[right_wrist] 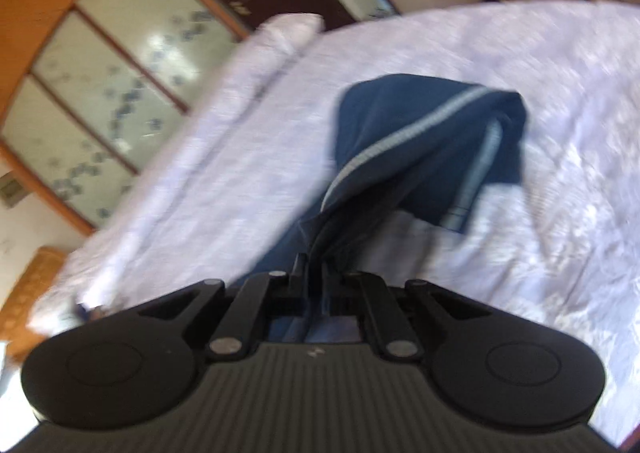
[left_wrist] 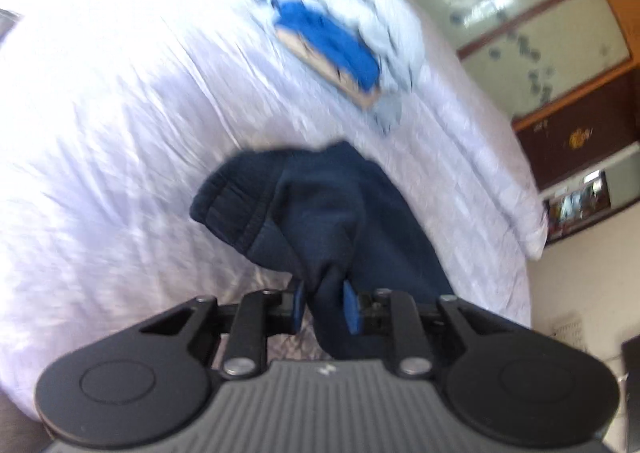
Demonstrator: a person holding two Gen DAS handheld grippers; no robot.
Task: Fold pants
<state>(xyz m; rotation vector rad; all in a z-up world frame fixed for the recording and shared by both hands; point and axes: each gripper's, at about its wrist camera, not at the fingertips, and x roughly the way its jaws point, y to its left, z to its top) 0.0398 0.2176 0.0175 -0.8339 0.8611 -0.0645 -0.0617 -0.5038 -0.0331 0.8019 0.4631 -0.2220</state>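
Note:
Dark navy pants (left_wrist: 320,213) hang bunched from my left gripper (left_wrist: 325,307), whose blue pads are shut on a fold of the cloth; a ribbed waistband or cuff shows at the left of the bunch. In the right wrist view the same navy pants (right_wrist: 420,141), with a pale side stripe, are lifted off the bed, and my right gripper (right_wrist: 316,273) is shut tight on their edge. Both views are blurred by motion.
A pale lilac bedsheet (left_wrist: 120,133) covers the bed under the pants. A heap of blue and light clothes (left_wrist: 340,41) lies further up the bed. A wooden wardrobe with frosted glass doors (right_wrist: 112,93) stands beside the bed, with a pillow (right_wrist: 288,29) near it.

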